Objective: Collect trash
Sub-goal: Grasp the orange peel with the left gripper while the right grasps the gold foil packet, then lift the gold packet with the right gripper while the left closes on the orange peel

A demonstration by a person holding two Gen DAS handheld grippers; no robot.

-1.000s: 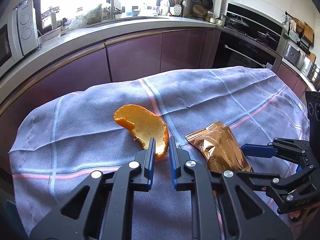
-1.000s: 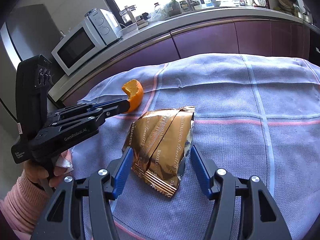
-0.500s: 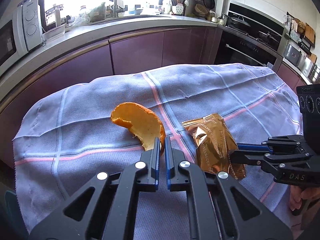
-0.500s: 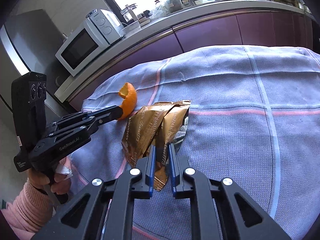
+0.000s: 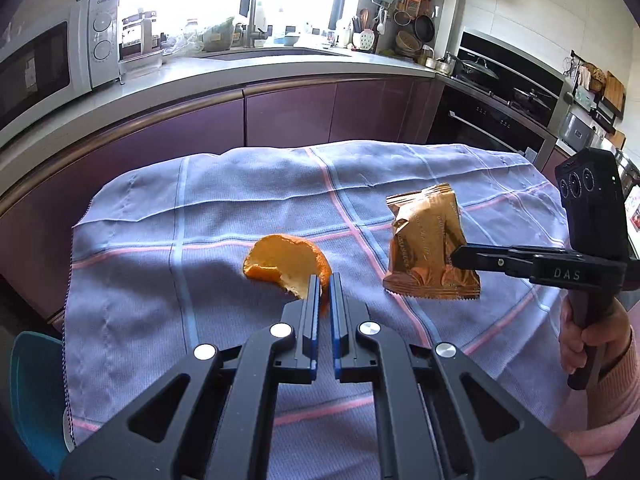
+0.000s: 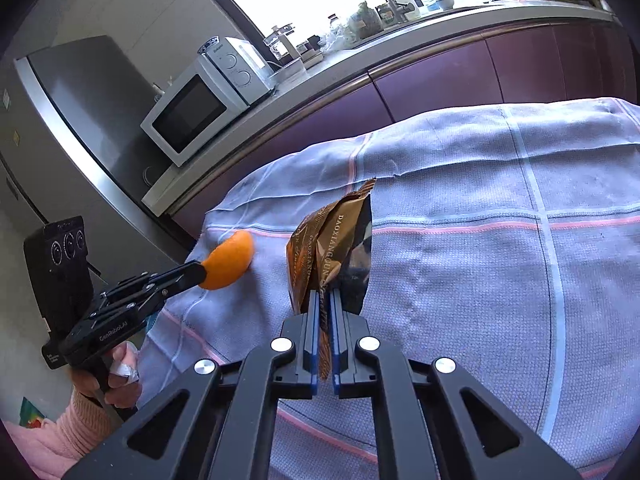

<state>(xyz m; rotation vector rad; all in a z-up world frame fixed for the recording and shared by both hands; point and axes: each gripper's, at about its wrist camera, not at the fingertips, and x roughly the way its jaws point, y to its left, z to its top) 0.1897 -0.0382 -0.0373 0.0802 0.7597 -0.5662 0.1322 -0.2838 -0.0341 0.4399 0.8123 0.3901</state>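
Observation:
A curved piece of orange peel (image 5: 280,260) hangs just above the blue checked cloth (image 5: 160,220), pinched at its right edge by my left gripper (image 5: 325,280), which is shut on it. A crumpled gold snack wrapper (image 5: 424,248) is held up off the cloth by my right gripper (image 5: 454,258). In the right wrist view the right gripper (image 6: 324,296) has its jaws closing, and the pads press on the wrapper's (image 6: 332,240) lower edge. The left gripper (image 6: 202,270) shows there from the side with the peel (image 6: 228,260) at its tip.
The cloth covers a table in a kitchen. Purple cabinets (image 5: 288,116) and a counter with a microwave (image 6: 192,112) run behind it, and an oven (image 5: 492,120) stands at the right. A teal chair (image 5: 32,392) sits off the table's left corner. A hand (image 5: 592,340) grips the right handle.
The right gripper's jaws closed from wide open onto the wrapper and lifted it upright. The left gripper drew back and rose a little, carrying the peel off the cloth.

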